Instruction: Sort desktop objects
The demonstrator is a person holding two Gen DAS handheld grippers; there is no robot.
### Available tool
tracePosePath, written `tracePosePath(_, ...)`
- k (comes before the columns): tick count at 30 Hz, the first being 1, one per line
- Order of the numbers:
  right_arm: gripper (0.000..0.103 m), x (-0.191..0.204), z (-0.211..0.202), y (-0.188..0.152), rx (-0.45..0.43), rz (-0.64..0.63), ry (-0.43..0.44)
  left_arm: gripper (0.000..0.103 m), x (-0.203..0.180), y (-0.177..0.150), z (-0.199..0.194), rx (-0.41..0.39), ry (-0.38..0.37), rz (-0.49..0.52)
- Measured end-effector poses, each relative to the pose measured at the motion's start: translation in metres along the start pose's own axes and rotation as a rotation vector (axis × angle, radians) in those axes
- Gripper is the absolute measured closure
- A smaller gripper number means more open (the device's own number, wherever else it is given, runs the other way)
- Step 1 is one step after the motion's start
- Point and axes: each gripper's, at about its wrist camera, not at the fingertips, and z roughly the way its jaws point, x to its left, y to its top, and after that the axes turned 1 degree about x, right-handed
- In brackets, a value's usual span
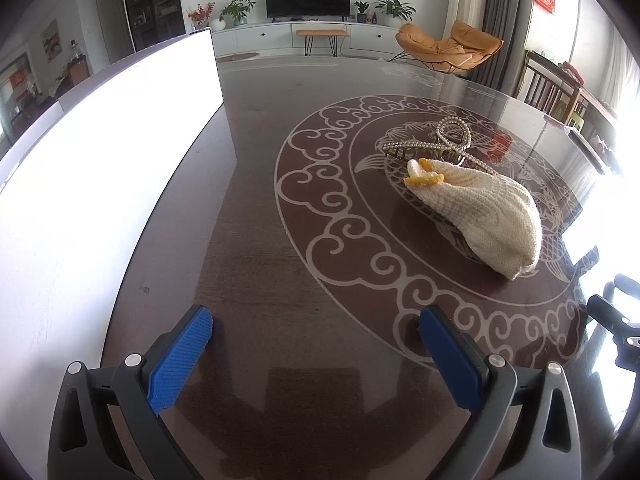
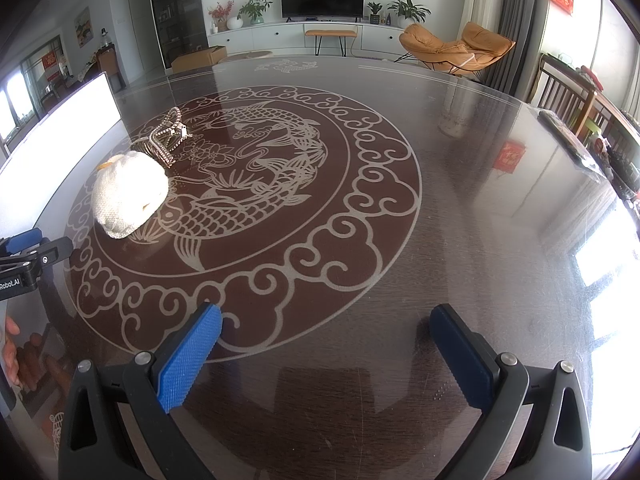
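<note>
A cream knitted pouch (image 1: pixel 476 212) with yellow trim lies on the dark glass table, in the fish pattern. A pearl hair claw (image 1: pixel 444 144) lies just behind it, touching it. Both also show in the right wrist view, the pouch (image 2: pixel 128 192) and the claw (image 2: pixel 166 140) at the left. My left gripper (image 1: pixel 316 322) is open and empty, near the table's front, left of the pouch. My right gripper (image 2: pixel 326 320) is open and empty, to the right of both objects. The left gripper's finger (image 2: pixel 24 240) shows at the right view's left edge.
A big white box (image 1: pixel 100 168) stands on the table's left side; it also shows in the right wrist view (image 2: pixel 60 124). A dark flat object (image 2: pixel 576 144) lies at the table's far right edge. Wooden chairs (image 2: pixel 568 100) stand beyond the right edge.
</note>
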Motion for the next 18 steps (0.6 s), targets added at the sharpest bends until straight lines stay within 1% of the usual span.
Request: tracePosePath(18, 0.0, 0.0, 0.0002, 0.0, 0.0, 0.0, 0.0, 0.0, -0.0024, -0.0011, 0.0024, 0.0, -0.007, 0.011)
